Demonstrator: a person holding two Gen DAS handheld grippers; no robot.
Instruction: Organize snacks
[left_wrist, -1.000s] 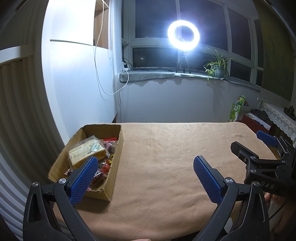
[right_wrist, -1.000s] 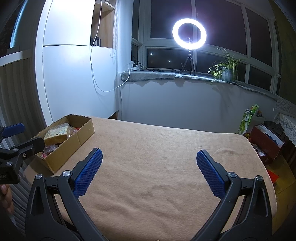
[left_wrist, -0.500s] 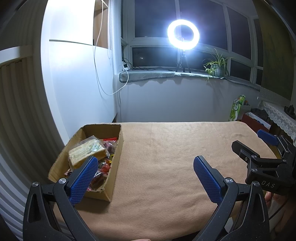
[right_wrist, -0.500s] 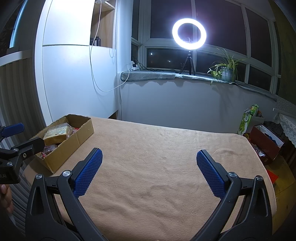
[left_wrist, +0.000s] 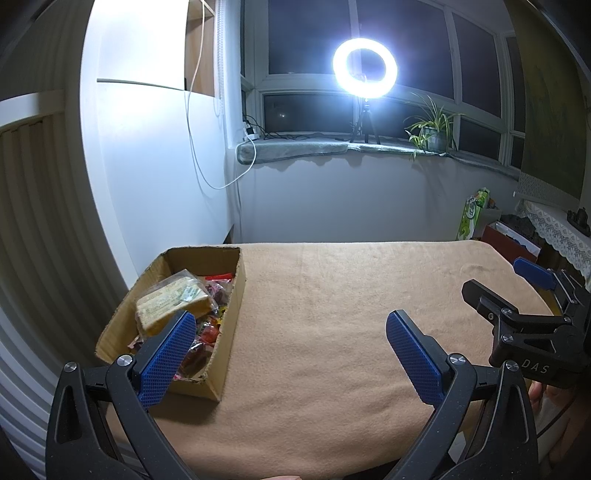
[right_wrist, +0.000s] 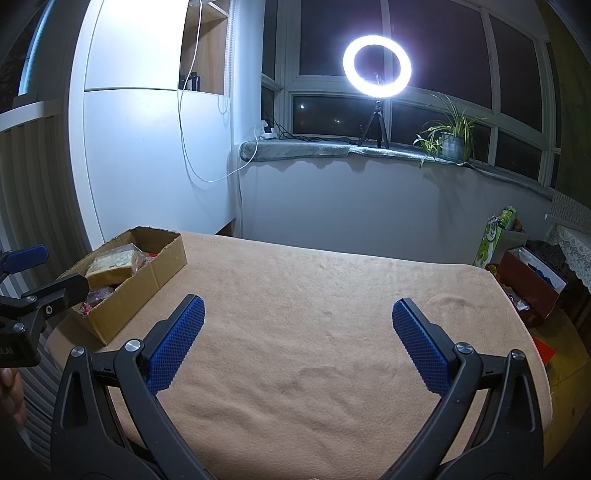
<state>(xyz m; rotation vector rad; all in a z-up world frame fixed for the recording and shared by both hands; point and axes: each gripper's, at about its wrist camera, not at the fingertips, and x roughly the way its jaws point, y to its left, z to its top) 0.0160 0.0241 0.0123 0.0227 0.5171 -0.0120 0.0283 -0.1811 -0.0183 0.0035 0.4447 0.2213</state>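
A cardboard box (left_wrist: 227, 314) (right_wrist: 162, 264) stands at the left edge of the tan-covered table (left_wrist: 351, 295) (right_wrist: 314, 295). It holds several wrapped snacks, with a clear bag of yellow cake (left_wrist: 170, 301) (right_wrist: 112, 264) lying on top. My left gripper (left_wrist: 290, 338) hovers open over the table's near edge, its left pad in front of the box. The right gripper (right_wrist: 297, 328) is open above the bare cloth, empty. Each gripper shows at the side of the other's view.
A ring light on a tripod (left_wrist: 365, 68) and a potted plant (left_wrist: 430, 131) stand on the windowsill behind. A white cabinet (left_wrist: 147, 147) rises left of the table. A red box (right_wrist: 532, 284) and a green package (right_wrist: 495, 236) sit off the right side.
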